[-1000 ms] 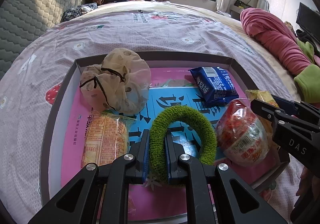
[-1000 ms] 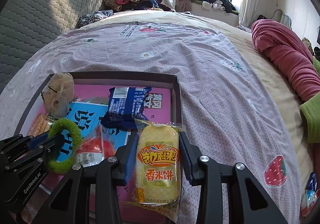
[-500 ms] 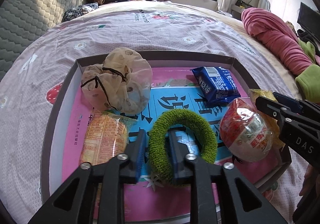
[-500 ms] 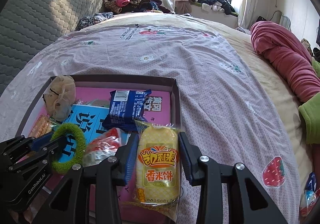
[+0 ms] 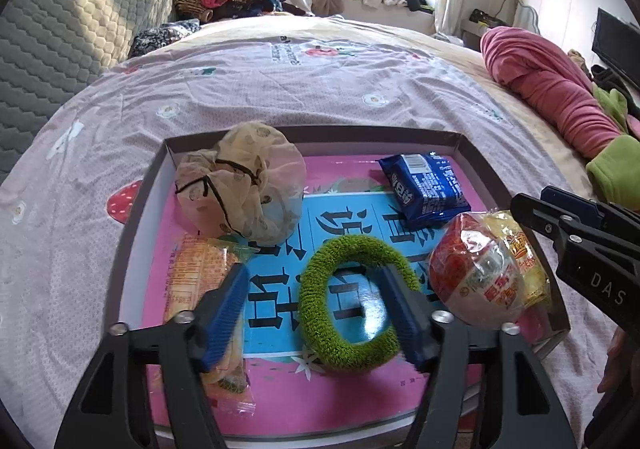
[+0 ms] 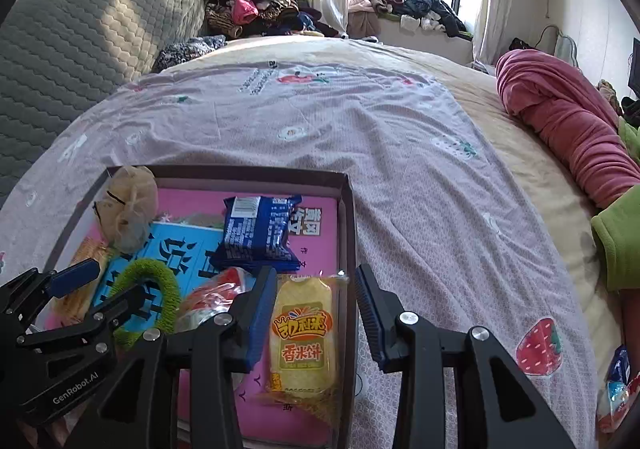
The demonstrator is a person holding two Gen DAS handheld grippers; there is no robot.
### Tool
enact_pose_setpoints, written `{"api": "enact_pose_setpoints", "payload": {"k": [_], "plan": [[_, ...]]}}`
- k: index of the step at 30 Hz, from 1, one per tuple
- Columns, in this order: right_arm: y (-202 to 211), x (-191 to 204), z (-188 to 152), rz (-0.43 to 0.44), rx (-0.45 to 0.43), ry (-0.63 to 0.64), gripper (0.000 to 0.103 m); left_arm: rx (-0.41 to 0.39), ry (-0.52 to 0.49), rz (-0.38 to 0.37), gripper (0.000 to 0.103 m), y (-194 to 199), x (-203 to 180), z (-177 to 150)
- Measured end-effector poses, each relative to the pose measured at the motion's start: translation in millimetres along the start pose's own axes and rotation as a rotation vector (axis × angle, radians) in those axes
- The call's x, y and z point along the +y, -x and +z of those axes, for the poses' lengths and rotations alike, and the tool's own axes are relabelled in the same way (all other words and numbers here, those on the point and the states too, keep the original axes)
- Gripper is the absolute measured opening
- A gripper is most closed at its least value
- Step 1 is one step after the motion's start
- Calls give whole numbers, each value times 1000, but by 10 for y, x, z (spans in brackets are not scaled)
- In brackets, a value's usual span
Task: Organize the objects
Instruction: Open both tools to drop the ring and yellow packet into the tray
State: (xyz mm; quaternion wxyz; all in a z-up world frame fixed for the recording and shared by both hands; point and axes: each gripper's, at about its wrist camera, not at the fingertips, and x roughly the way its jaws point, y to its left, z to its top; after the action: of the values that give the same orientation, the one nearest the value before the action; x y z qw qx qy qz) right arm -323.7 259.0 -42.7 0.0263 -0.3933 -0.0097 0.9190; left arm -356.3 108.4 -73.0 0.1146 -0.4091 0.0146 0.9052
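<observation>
One shallow dark-rimmed cardboard box (image 5: 476, 153) with a pink and blue printed floor lies on the bed's lilac flowered sheet (image 5: 256, 89). It holds six things, one of each: a beige sheer fabric scrunchie (image 5: 244, 185), a green fuzzy hair ring (image 5: 320, 329), a blue foil snack packet (image 5: 424, 185), an orange clear-wrapped cracker packet (image 5: 192, 277), a round red-and-white wrapped snack (image 5: 476, 281) and a yellow rice-cracker packet (image 6: 302, 337). There are two tools. The left hand-held gripper (image 5: 314, 277) is letting go, its jaws opening. A second ago they pinched one side of the green ring; now that side lies free between them on the box floor, rounder than before. The right hand-held gripper (image 6: 315, 275) is clenched on the yellow packet as before, at the box's near right corner. Its right pad lies close to the box wall, so contact there is hard to make out. The left finger hides part of the orange packet, the other finger covers the ring's right side, and the round snack screens most of the yellow packet in the left view. At the right view's lower edge, some bright wrappers (image 6: 616, 389) on the bed are cut off.
</observation>
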Motion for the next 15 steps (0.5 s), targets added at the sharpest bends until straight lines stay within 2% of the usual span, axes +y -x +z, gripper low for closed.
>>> {"api": "enact_pose_setpoints", "payload": {"k": [7,13,15], "plan": [[158,4,47,0,-37,-3,42,-6,-16,-3,79,109,-46,9],[403,35,92,3,-94,-1,49,-15,-19,19,84,231,-28,38],[500,52,111,-2,-112,1,55,-21,-17,22,85,285,-23,49]]}}
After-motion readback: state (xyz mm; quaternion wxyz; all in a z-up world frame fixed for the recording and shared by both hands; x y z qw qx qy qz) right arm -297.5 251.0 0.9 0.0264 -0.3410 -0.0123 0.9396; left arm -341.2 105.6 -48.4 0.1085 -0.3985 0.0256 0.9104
